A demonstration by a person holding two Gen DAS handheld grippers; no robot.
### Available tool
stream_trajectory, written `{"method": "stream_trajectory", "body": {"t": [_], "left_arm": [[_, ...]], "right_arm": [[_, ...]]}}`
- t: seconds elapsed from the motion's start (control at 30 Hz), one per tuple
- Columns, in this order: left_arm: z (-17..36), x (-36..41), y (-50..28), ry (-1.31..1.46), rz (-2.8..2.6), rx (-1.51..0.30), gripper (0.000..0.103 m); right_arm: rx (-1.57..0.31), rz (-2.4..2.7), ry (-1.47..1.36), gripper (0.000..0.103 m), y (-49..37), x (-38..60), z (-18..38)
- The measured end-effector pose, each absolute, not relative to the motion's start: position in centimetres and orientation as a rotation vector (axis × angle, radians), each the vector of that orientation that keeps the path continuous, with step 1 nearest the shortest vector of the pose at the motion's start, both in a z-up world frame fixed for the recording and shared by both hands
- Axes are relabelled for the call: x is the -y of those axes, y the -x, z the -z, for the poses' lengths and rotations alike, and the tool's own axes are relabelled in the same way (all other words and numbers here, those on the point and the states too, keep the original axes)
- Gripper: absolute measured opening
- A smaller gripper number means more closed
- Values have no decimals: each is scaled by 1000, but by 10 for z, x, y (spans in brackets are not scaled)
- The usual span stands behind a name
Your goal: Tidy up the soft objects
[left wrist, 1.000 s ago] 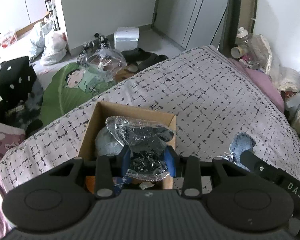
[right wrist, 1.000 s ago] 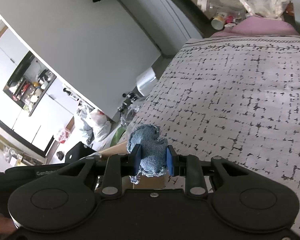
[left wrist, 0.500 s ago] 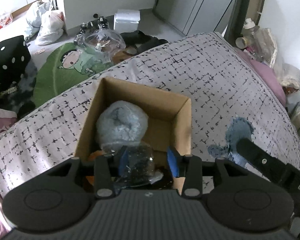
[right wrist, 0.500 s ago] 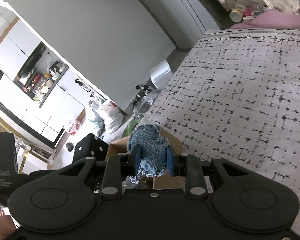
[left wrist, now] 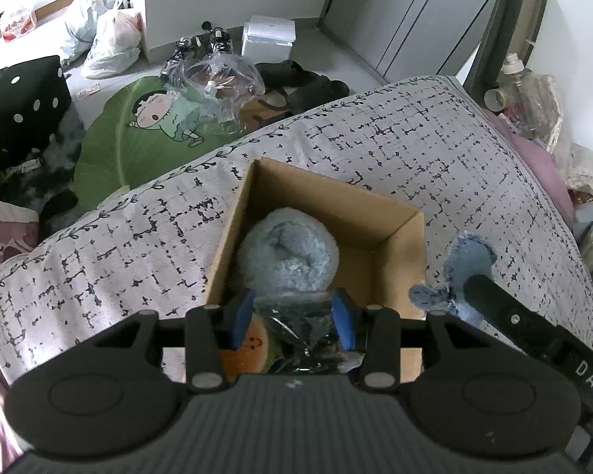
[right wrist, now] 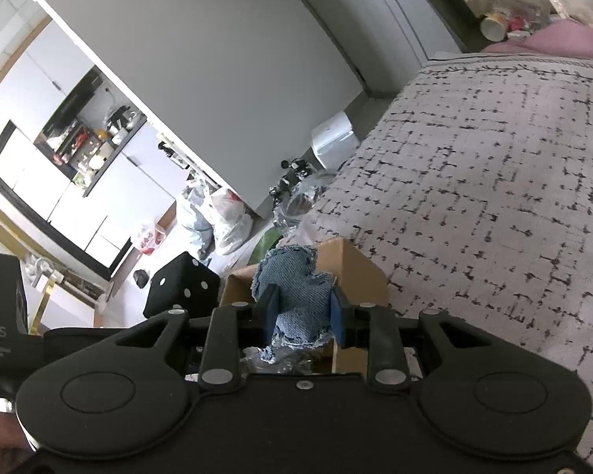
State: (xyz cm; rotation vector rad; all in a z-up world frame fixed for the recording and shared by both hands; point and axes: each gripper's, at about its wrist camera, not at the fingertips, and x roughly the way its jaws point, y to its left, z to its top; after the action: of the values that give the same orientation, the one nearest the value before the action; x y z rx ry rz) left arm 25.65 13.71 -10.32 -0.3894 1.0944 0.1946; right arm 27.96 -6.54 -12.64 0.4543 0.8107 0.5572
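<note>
An open cardboard box (left wrist: 336, 185) sits on the bed and holds a light blue fluffy ball (left wrist: 288, 252) and an orange smiley plush (left wrist: 253, 345). My left gripper (left wrist: 294, 308) is down inside the box at its near end. Its blue pads are on a clear plastic bag (left wrist: 296, 324) of dark stuff. In the right wrist view my right gripper (right wrist: 303, 304) hangs just above the box (right wrist: 359, 268), its jaws opening, with a frayed denim piece (right wrist: 296, 288) still between the pads. The left wrist view shows that denim piece (left wrist: 466, 260) beside the box's right wall.
The bed has a white cover with a black grid pattern (left wrist: 415, 138). On the floor beyond it lie a green cartoon rug (left wrist: 138, 130), a black dotted cube (left wrist: 23, 94), plastic bags (left wrist: 110, 39) and a white box (left wrist: 269, 37). Bottles and clutter (left wrist: 533, 91) line the bed's right side.
My left gripper has come down with the plastic bag from above the box into it, and its pads stand a little wider. The right gripper has carried the denim piece nearer the box, its pads wider.
</note>
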Motion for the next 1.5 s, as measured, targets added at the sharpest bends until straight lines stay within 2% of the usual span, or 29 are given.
{"method": "stream_trajectory", "body": {"t": [0.13,0.33,0.43,0.67,0.8,0.87,0.93,1.13,1.2,1.33,1.5], "left_arm": [[100,-141,-258,386,-195,-1094,43],[83,-138,-256,388,-185,-1114,43],[68,-134,-251,368,-181,-1080,55],[54,-124,-237,369,-175,-1045,57],[48,-120,-223,377,-182,-1038,58],[44,-119,-216,376,-183,-1031,62],[38,-117,-210,375,-188,-1018,68],[22,-110,-186,374,-180,-959,77],[17,-105,-178,355,-184,-946,78],[5,-98,-166,354,-148,-920,78],[-15,-84,-149,326,-125,-890,88]], "right_arm": [[-813,-537,-443,47,-278,64,125],[-864,-493,-494,48,-266,87,131],[-849,-491,-460,48,-258,95,120],[-854,-495,-441,48,-241,107,105],[-861,-480,-437,52,-232,113,96],[-858,-476,-426,54,-227,115,90],[-858,-463,-411,59,-223,117,83],[-853,-438,-392,77,-207,124,63],[-843,-424,-374,79,-200,125,55],[-811,-394,-352,93,-185,133,37],[-786,-374,-355,101,-167,148,20]]}}
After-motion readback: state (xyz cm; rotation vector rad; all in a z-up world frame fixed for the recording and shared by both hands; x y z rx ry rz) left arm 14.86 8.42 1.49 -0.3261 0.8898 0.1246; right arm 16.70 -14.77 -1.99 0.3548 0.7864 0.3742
